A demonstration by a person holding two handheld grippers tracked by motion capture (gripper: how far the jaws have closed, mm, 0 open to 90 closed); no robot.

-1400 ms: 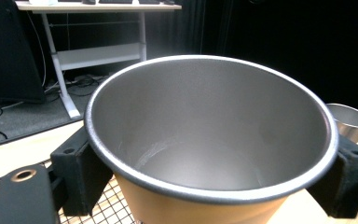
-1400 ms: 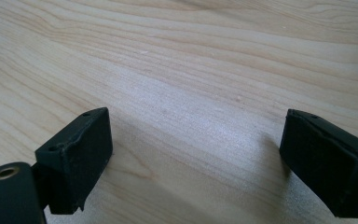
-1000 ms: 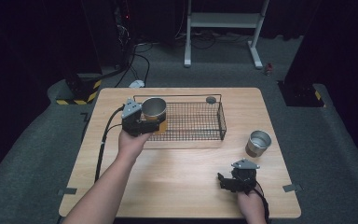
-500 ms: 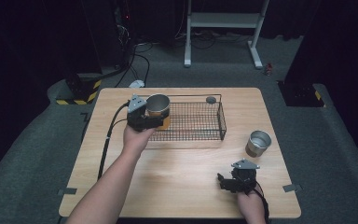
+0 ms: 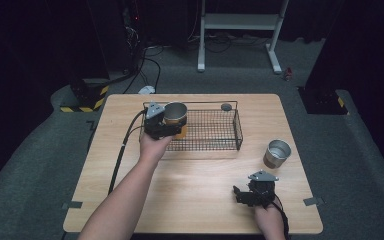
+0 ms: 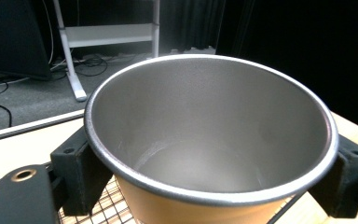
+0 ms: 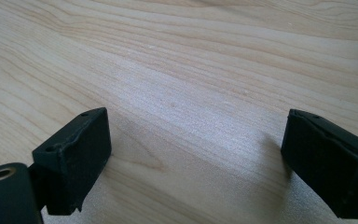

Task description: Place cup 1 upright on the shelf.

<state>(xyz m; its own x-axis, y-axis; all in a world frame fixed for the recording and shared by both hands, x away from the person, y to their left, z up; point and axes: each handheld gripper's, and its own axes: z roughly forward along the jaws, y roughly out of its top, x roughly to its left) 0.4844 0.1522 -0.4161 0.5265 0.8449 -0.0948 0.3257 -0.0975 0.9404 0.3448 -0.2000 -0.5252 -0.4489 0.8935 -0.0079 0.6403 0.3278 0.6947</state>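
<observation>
Left tongs (image 5: 172, 127) clamped on an orange-walled metal cup (image 5: 175, 118), one jaw on each side of the wall just under the rim, seen close in the left gripper view (image 6: 209, 135) with the steel inside empty and the cup upright. Change over the last second: cup has travelled right and slightly toward the desk's far edge, from over the wire basket's left end rim to further over the basket floor; now it sits above the left end of the wire basket (image 5: 237, 132), mesh visible directly under the cup base in the left gripper view. Cannot tell whether the base touches the mesh or hangs just above it. Reads as the carry phase nearly done and placement into the basket starting; likely next is lowering and letting go, keeping the cup clear of the basket's left rim wire. Right tongs (image 5: 247, 194) unchanged, parked low over the near right of the desk (image 5: 195, 175), jaws wide apart with nothing between them, bare wood grain below in the right gripper view (image 7: 196, 154). A second cup, plain steel (image 5: 277, 153), stands on the desk to the right of the basket, well apart from both tongs, probably next to go in. Small dark round object (image 5: 226, 106) lies at the basket's far right corner; too small to identify.
</observation>
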